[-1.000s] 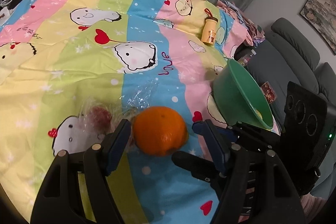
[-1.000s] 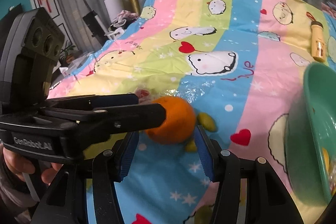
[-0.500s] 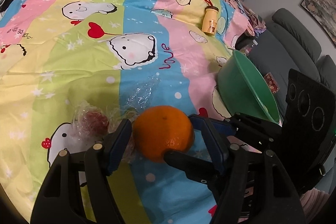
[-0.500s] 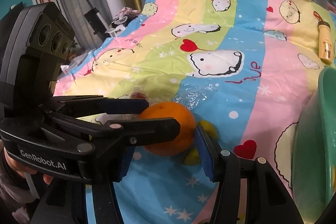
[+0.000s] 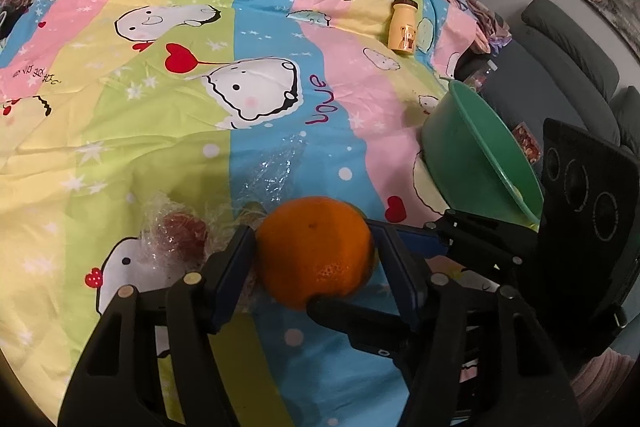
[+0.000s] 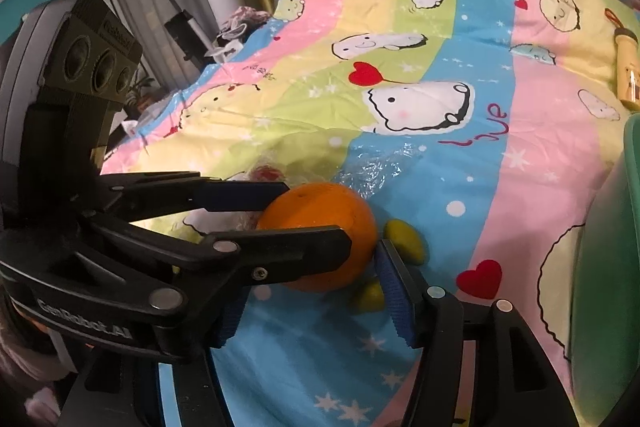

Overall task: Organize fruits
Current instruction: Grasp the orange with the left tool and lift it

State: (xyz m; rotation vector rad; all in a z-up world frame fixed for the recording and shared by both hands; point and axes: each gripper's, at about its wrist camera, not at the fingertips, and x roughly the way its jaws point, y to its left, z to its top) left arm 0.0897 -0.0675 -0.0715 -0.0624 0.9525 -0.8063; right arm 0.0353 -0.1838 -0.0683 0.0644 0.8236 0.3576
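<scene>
Now the left hand-held gripper (image 5: 316, 259), open around the orange (image 5: 315, 251) a second ago, clamps it; next stop looks like the green bowl (image 5: 476, 163) just right of it; the right hand-held gripper (image 6: 312, 291) stands wide.

The left gripper (image 5: 316, 259) is closed on an orange (image 5: 316, 251), its two blue-padded fingers (image 5: 236, 267) pressing the fruit from either side. In the right wrist view it reaches in from the left, its black fingers (image 6: 280, 247) lying nearly level, with its camera housing raised behind. The right gripper (image 6: 308, 291) stands spread, its fingers (image 6: 394, 287) wide apart; the right-hand pad sits just beside the orange (image 6: 320, 211), while the left-hand pad is mostly hidden behind the left gripper. In the left wrist view the right gripper (image 5: 404, 259) comes in from the right, crossing close under the left one.
</scene>
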